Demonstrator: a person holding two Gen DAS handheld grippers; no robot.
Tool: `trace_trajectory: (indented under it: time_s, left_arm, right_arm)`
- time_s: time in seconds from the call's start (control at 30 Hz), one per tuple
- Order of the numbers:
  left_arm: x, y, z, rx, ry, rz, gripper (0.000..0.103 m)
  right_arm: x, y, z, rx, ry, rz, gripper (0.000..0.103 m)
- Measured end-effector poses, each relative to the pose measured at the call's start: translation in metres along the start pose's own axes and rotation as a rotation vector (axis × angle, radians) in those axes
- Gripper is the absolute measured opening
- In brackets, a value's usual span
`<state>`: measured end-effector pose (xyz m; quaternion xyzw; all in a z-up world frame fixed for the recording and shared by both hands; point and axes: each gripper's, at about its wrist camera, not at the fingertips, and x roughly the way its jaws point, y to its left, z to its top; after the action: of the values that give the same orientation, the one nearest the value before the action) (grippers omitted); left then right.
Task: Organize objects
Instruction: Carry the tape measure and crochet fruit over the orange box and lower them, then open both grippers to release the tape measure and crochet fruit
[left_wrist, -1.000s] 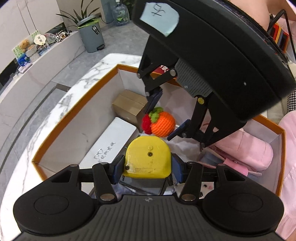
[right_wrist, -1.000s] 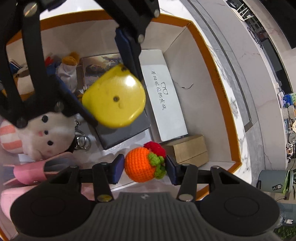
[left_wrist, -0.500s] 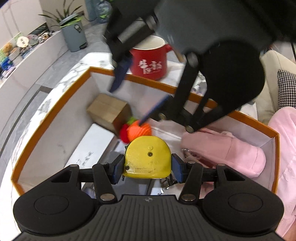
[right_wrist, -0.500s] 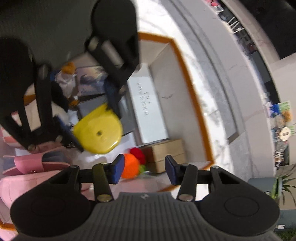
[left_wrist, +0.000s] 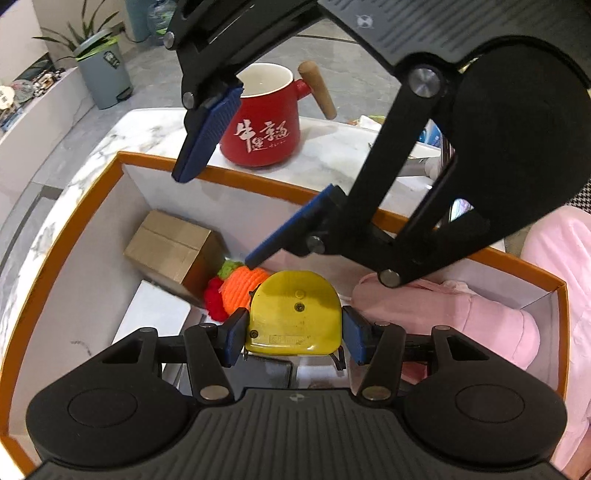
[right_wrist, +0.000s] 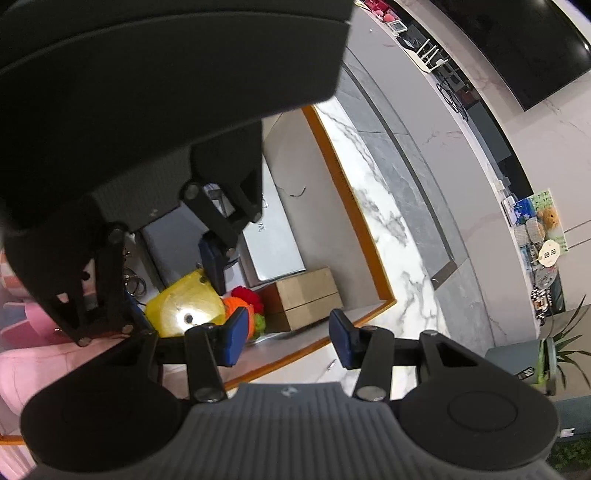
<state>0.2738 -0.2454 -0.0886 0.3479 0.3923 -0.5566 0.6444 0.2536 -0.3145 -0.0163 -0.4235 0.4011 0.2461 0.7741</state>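
Two grippers work over the orange-rimmed box (left_wrist: 155, 160). The left gripper (left_wrist: 293, 334) points down into it, pads clamped on the yellow tape measure (left_wrist: 295, 314). The right gripper (right_wrist: 286, 334) hangs above the box's far rim, fingers spread wide, nothing between them. The crochet orange (left_wrist: 242, 286) lies in the box beside the cardboard carton (left_wrist: 171, 247). The red mug (left_wrist: 262, 122) beyond bears white Chinese characters.

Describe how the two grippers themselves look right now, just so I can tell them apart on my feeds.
Both look alike: matte black bodies with ribbed housing, round side discs, silver pivot bolts and blue ribbed pads on the jaws. The left gripper has a small white logo on its housing. The right gripper has the same mark. No cables or sleeves are visible.
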Motion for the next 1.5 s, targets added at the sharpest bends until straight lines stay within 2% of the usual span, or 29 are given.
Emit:
trace_trajectory:
  time_s: [0.17,0.27,0.43,0.57,0.67,0.73,0.8,0.87,1.1,1.2,1.5]
  left_arm:
    - [0.011,0.007,0.003,0.0,0.008,-0.036,0.063]
    - [0.015,0.01,0.004,-0.021,0.0,-0.05,0.062]
    - [0.016,0.012,0.004,-0.041,0.001,-0.045,0.064]
    - [0.012,0.014,0.002,-0.051,-0.009,-0.035,0.07]
    - [0.009,0.015,0.001,-0.055,-0.015,-0.028,0.071]
    - [0.007,0.017,0.0,-0.06,-0.012,-0.033,0.067]
    - [0.004,0.016,0.0,-0.063,-0.011,-0.033,0.066]
    - [-0.003,0.011,0.0,-0.056,-0.012,-0.023,0.065]
    - [-0.016,-0.005,0.006,-0.069,0.01,0.024,0.064]
    - [-0.032,-0.011,-0.004,-0.111,0.012,0.053,0.064]
    - [-0.083,-0.031,-0.021,-0.268,0.019,0.151,0.064]
  right_arm:
    - [0.003,-0.005,-0.001,0.048,-0.028,0.017,0.049]
    - [-0.004,0.006,-0.005,0.051,-0.034,0.016,0.049]
    - [0.0,0.007,-0.007,0.043,-0.031,0.026,0.049]
    - [0.003,0.008,-0.006,0.05,-0.024,0.035,0.049]
    - [0.004,0.01,-0.005,0.042,-0.014,0.044,0.049]
    - [0.005,0.012,-0.004,0.037,-0.007,0.048,0.043]
    - [0.008,0.014,-0.003,0.028,0.011,0.065,0.03]
    - [0.009,0.018,-0.002,0.014,0.022,0.085,0.023]
    - [0.009,0.028,0.008,0.015,0.057,0.153,0.017]
    - [-0.002,0.027,0.014,0.065,0.056,0.158,0.017]
    - [-0.038,0.032,0.029,0.337,0.108,0.216,0.018]
